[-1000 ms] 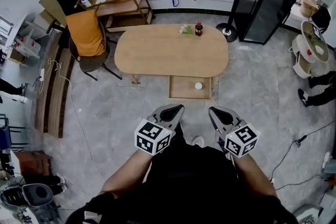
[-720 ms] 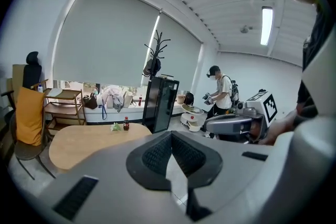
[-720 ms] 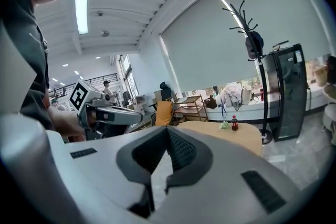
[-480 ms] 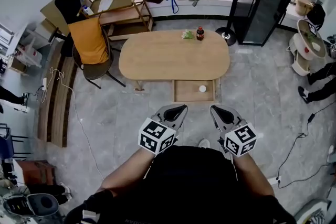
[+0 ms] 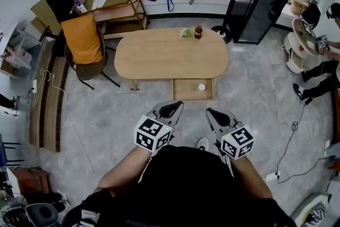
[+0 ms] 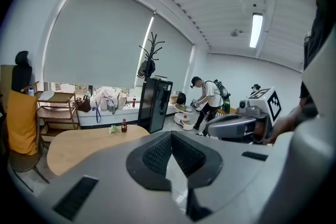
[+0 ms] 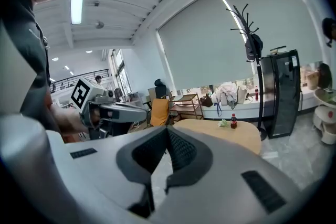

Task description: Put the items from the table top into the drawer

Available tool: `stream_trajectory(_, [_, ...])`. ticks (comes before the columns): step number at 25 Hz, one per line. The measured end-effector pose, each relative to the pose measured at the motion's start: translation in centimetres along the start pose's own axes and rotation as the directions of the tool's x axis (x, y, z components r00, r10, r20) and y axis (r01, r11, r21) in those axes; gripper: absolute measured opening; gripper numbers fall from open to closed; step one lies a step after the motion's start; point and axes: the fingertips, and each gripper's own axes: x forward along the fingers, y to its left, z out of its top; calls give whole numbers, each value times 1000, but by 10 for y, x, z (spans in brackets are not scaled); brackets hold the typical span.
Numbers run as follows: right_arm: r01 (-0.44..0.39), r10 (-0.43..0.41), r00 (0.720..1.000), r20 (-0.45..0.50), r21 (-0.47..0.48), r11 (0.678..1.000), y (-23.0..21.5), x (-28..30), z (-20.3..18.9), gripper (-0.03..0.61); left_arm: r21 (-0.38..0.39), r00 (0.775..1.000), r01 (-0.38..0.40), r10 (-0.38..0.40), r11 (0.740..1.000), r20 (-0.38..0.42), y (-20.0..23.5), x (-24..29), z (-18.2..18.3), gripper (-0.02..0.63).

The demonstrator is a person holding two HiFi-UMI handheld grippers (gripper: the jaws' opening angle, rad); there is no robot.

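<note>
Head view: table point(image 5: 170, 58) ahead across bare floor, well apart from left gripper point(image 5: 172, 109) and right gripper point(image 5: 213, 114), both clenched on nothing. Bottle point(image 5: 198, 32) and green thing point(image 5: 185, 33), too small to identify, at far edge; open drawer point(image 5: 192, 90) below near edge, small white thing point(image 5: 201, 87) inside. Chair point(image 5: 82, 40) just left of table. Gripper views: bottle on table visible, drawer out of sight.
</note>
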Motion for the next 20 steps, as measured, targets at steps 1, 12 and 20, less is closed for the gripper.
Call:
stream_trajectory(1, [5, -5, 1000, -4, 1, 1000, 2, 1, -2, 2, -3, 1000, -2, 2, 1000, 4, 3, -2, -1, 2])
stream_trajectory(12, [35, -35, 999, -10, 27, 999, 11, 8, -5, 2, 8, 999, 30, -30, 1000, -31, 6, -14, -15, 2])
stream_trajectory(20, [30, -30, 999, -12, 17, 999, 17, 10, -7, 2, 29, 999, 26, -25, 999, -25, 10, -17, -11, 2])
